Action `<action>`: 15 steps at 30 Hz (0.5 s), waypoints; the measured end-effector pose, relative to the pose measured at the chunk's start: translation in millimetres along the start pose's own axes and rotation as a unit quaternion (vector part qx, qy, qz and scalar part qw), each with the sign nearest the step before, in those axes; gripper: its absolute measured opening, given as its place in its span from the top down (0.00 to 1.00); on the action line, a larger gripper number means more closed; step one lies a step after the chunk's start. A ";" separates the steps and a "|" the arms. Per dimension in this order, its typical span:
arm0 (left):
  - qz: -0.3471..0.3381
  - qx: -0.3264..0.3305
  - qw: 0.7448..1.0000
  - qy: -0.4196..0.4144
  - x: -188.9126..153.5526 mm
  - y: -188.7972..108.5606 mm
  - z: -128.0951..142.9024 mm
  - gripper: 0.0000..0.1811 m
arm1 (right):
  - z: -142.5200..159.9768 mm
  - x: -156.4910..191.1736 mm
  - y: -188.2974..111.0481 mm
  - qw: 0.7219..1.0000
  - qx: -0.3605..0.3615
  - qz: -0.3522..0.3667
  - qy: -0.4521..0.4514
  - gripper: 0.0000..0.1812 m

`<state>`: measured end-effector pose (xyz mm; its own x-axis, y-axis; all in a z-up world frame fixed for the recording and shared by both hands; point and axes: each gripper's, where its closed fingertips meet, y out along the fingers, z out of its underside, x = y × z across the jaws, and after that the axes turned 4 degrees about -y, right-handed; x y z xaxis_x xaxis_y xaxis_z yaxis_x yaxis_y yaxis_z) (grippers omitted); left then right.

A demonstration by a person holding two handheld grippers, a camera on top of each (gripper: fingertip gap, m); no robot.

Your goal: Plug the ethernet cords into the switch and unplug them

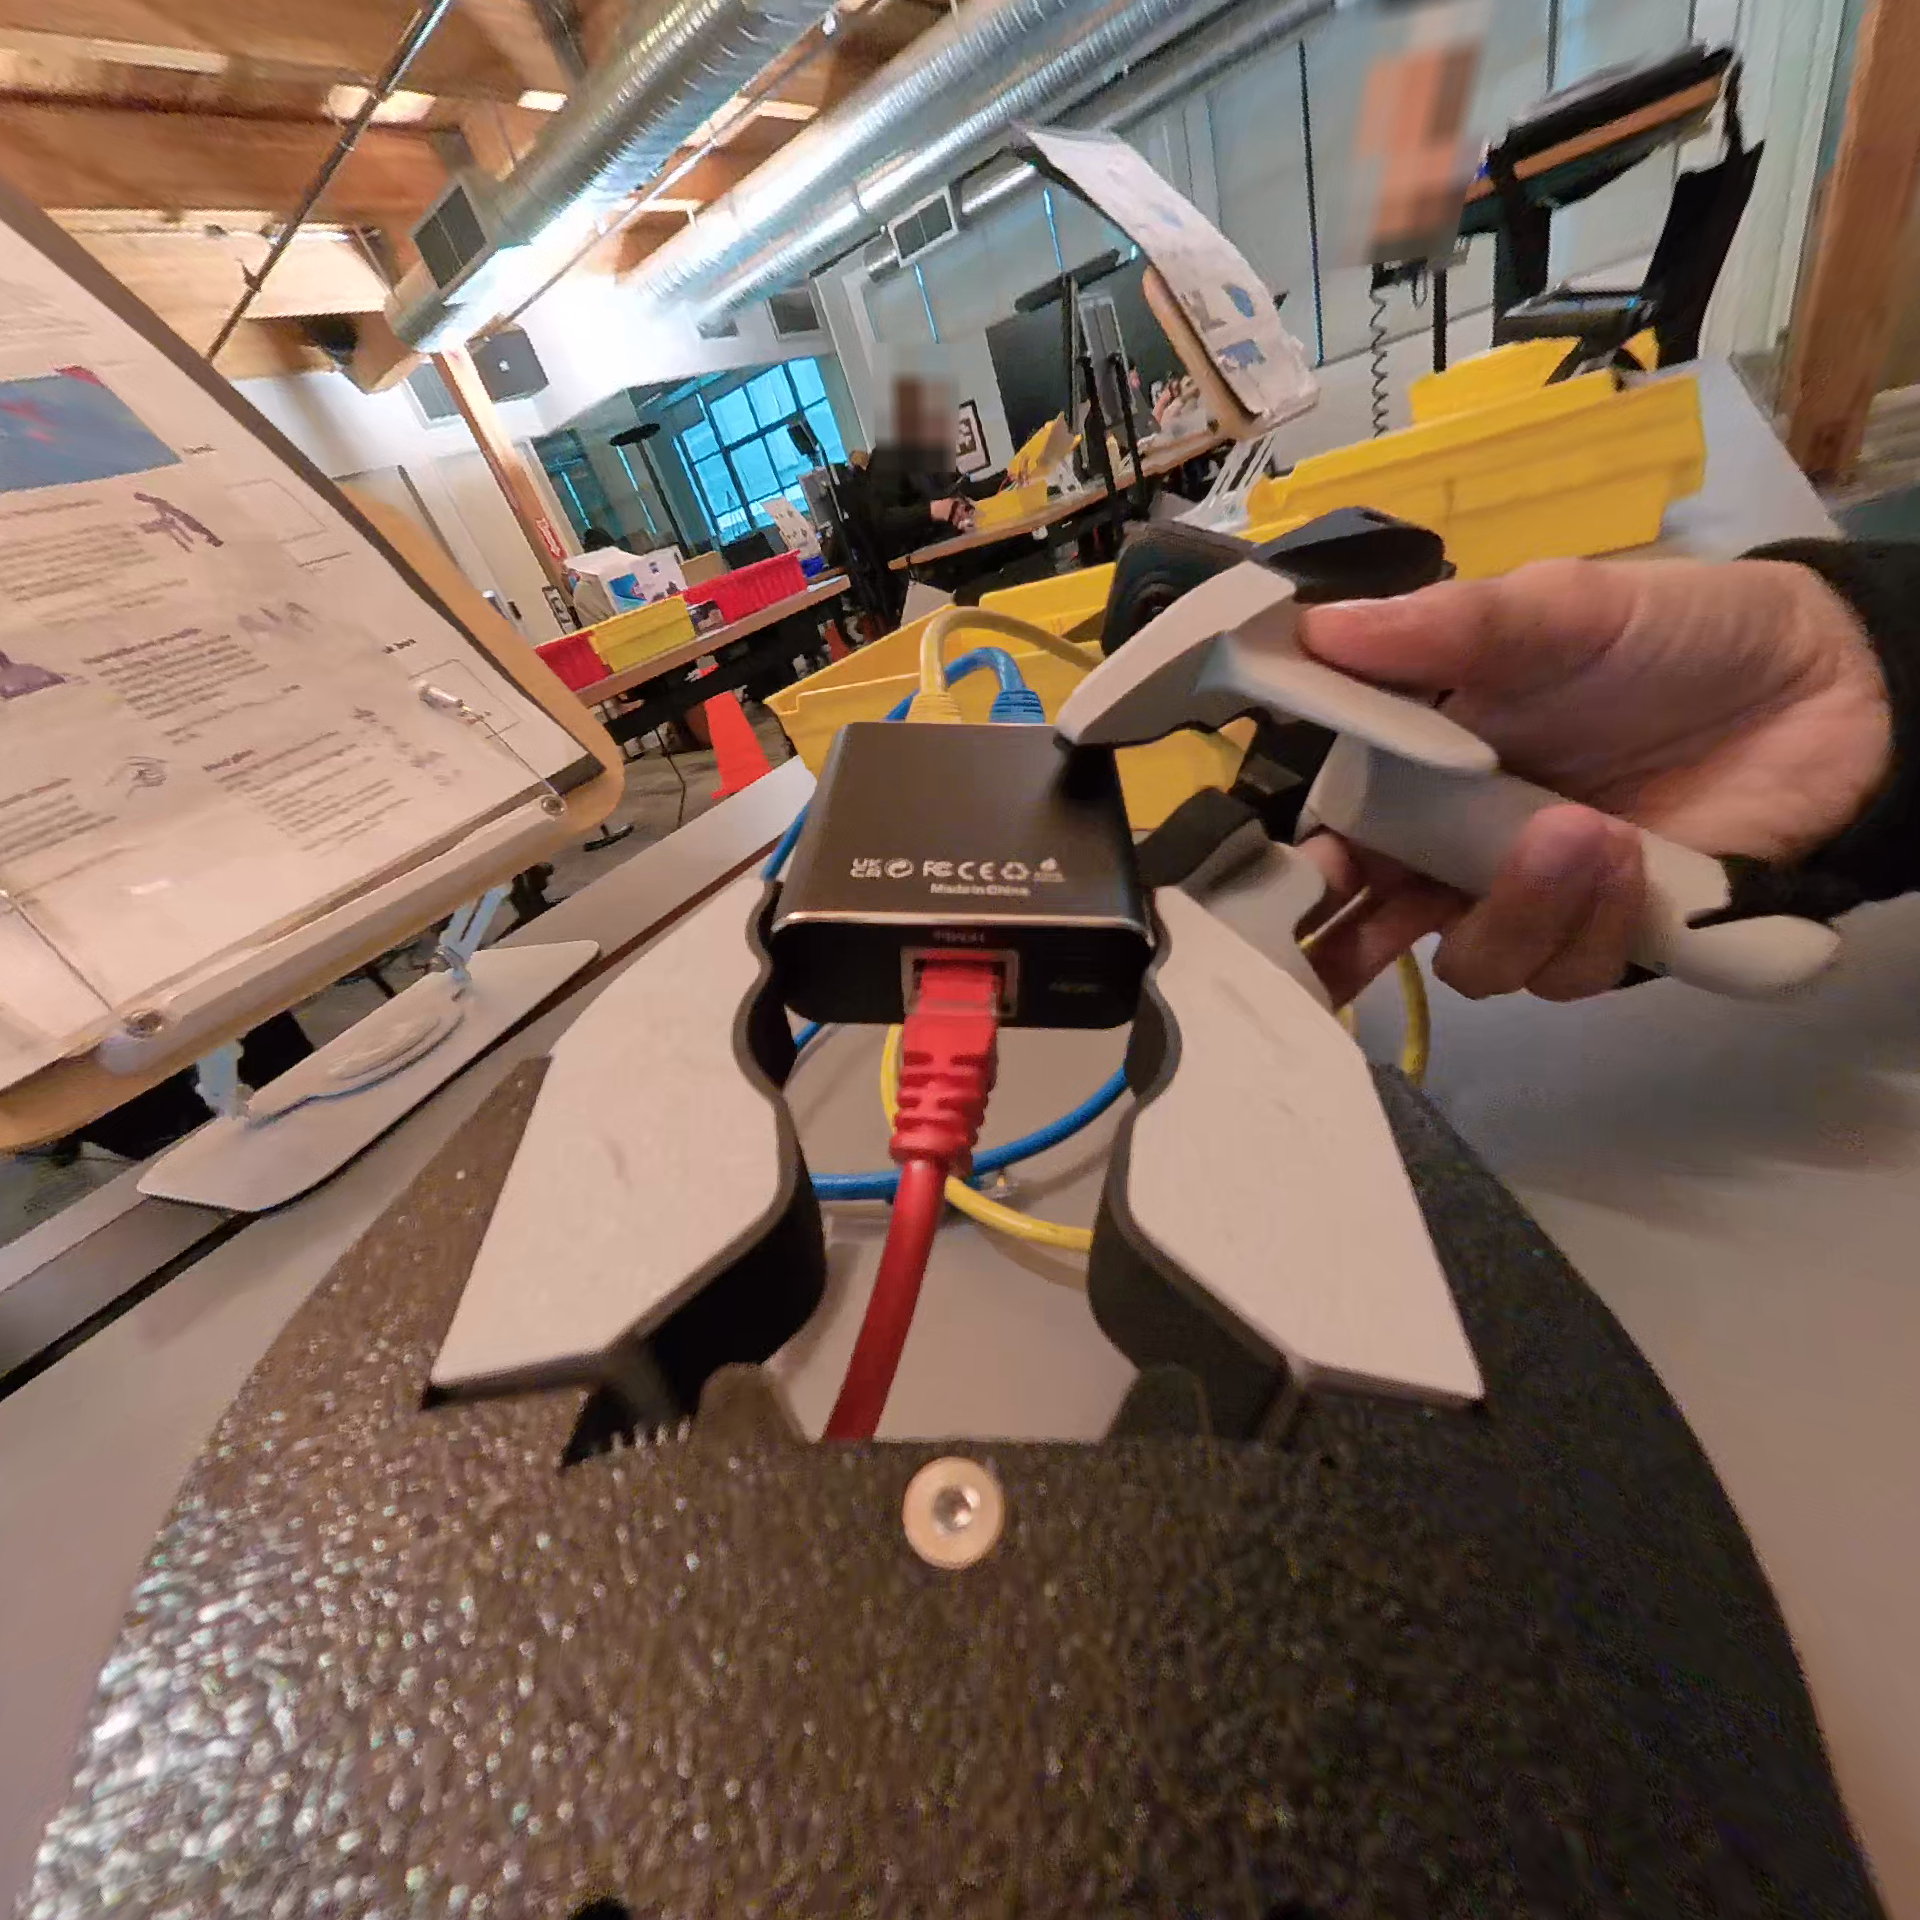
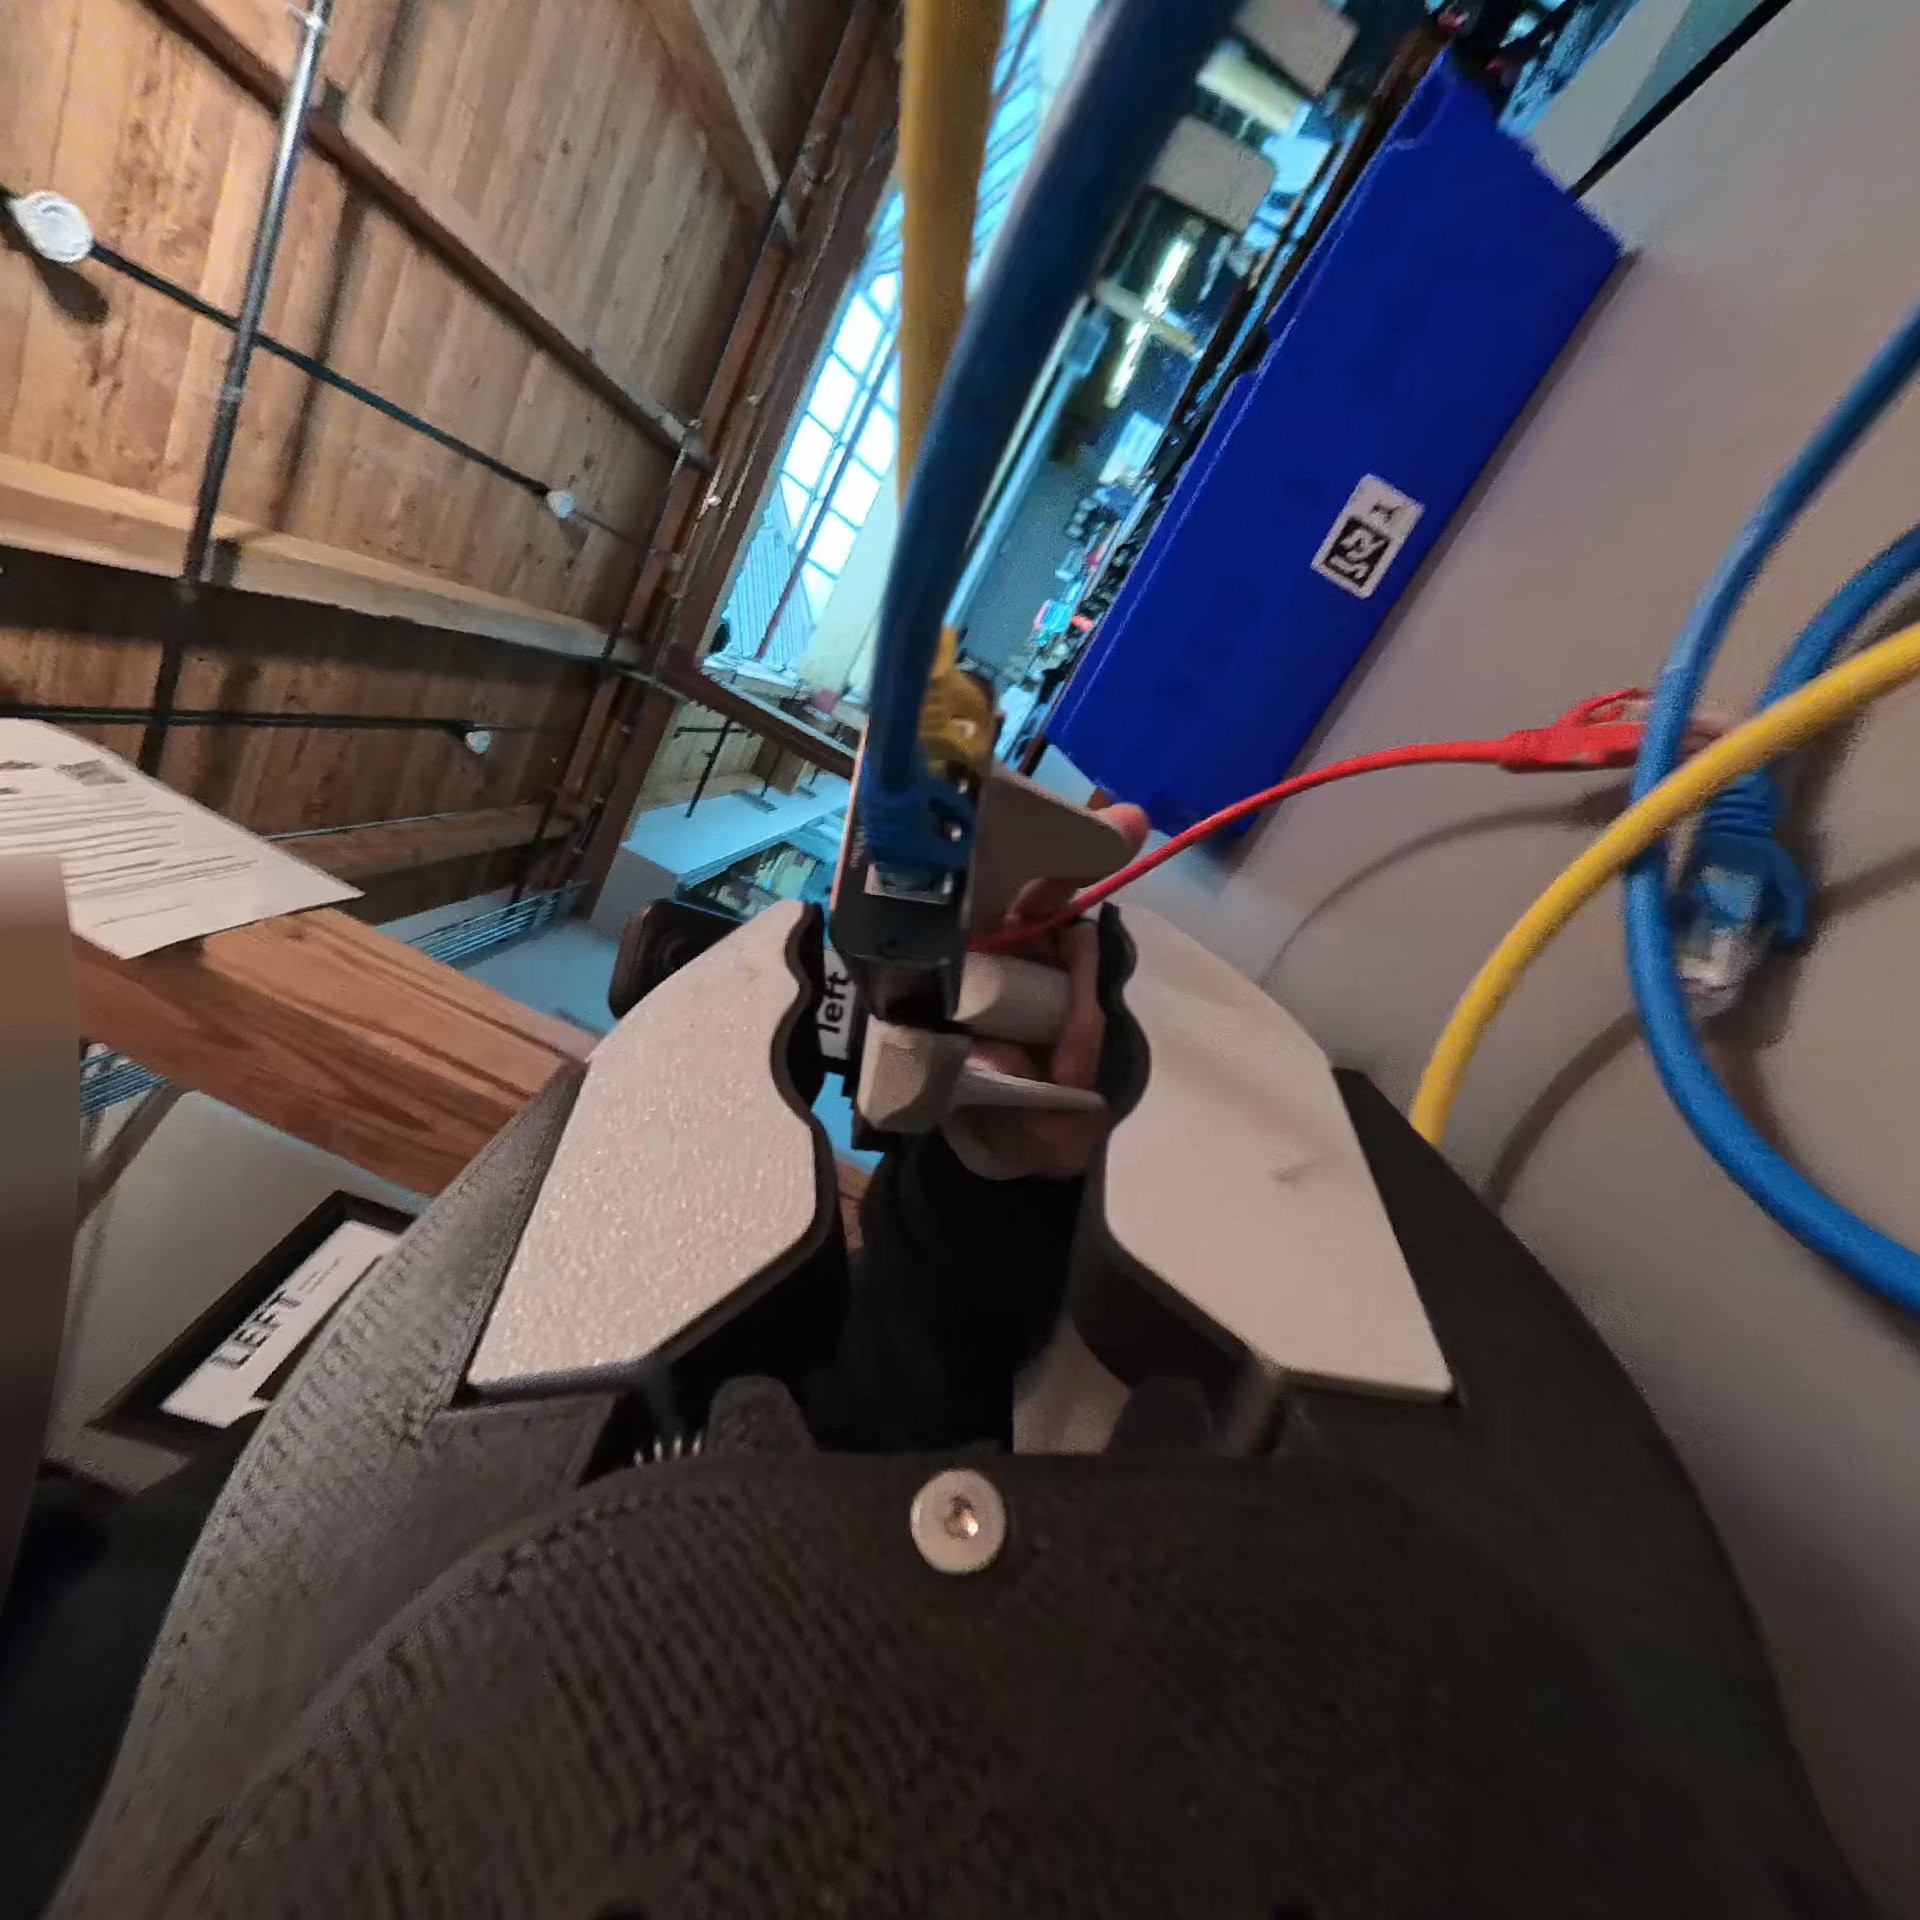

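Note:
My left gripper is shut on the black switch, one finger on each side, and holds it above the table. A red cord is plugged into the near port. A yellow plug and a blue plug sit in the far end. My right gripper straddles the switch's far right corner, its upper finger touching the top. In the right wrist view the right gripper is open; the switch end lies against its left finger, with the blue plug and yellow plug in it.
A document stand stands at the left on the grey table. Yellow bins are behind. In the right wrist view a blue bin, a loose red plug, a loose blue plug and a yellow cable lie on the table.

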<state>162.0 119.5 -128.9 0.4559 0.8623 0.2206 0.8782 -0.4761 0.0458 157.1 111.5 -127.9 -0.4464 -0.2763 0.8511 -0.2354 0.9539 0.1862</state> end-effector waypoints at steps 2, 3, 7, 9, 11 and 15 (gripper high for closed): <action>-0.002 -0.004 1.000 -0.008 3.1 -6.3 -0.1 0.66 | -5.9 -1.4 -4.3 1.000 -0.018 0.009 -0.009 0.73; -0.004 -0.003 1.000 -0.008 3.1 -8.4 0.6 0.66 | -8.1 -0.9 -4.8 0.999 -0.029 0.011 -0.011 0.73; -0.020 0.011 1.000 0.010 2.7 -9.7 2.6 0.66 | -9.8 -0.4 -1.8 0.997 -0.066 0.025 -0.013 0.80; -0.026 0.016 0.999 0.018 1.9 -9.6 2.8 0.66 | -12.3 3.3 -1.1 0.996 -0.090 0.017 -0.010 0.85; -0.029 0.011 0.999 0.015 0.0 -9.7 0.9 0.66 | -14.1 4.1 -1.8 0.994 -0.107 0.018 -0.007 0.86; -0.037 0.004 0.999 0.014 -3.6 -9.6 -1.8 0.66 | -15.6 6.2 -5.0 0.989 -0.146 0.008 0.012 0.91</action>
<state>151.7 120.6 -128.4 0.3853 0.8898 0.2444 0.9106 -0.4095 0.0553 169.0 106.8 -115.9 -0.4271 -0.2613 0.8656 0.0321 0.9524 0.3033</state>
